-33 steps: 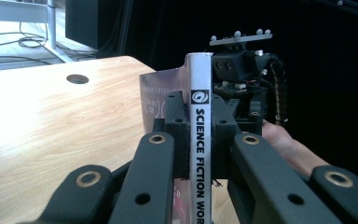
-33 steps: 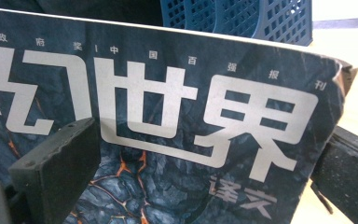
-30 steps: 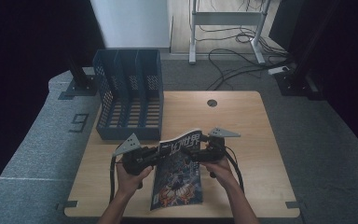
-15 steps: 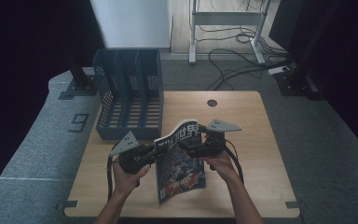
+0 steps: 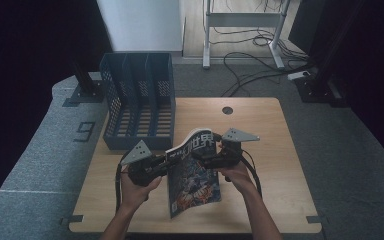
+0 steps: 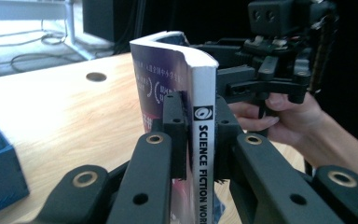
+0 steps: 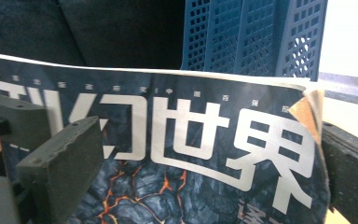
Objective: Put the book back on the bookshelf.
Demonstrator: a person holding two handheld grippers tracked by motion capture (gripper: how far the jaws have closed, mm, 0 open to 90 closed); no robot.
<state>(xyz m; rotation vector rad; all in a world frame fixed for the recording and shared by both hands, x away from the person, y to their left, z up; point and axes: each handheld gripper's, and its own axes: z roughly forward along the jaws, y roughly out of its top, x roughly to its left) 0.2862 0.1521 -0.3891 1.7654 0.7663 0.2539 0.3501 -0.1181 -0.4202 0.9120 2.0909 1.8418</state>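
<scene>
A magazine (image 5: 195,175) with a dark lava cover and large white characters stands tilted over the wooden table (image 5: 270,130), its top curled. My left gripper (image 5: 169,161) is shut on its spine; in the left gripper view both pads (image 6: 175,121) press the white spine (image 6: 203,93) marked "SCIENCE FICTION". My right gripper (image 5: 205,152) sits at the magazine's upper right part. In the right gripper view its jaws stand wide apart (image 7: 205,154), one pad (image 7: 60,163) in front of the cover (image 7: 191,140), the other by the dog-eared corner. The right gripper (image 6: 261,70) shows behind the magazine.
A blue perforated file rack (image 5: 137,95) with three slots stands at the table's back left, close behind the magazine (image 7: 256,37). A cable hole (image 5: 227,110) sits near the far edge. Cables and a desk frame lie on the floor beyond.
The magazine has been lifted from a flatter lie to a steeper tilt, its top edge nearer the rack. The right gripper rose with it; the left stayed put.
</scene>
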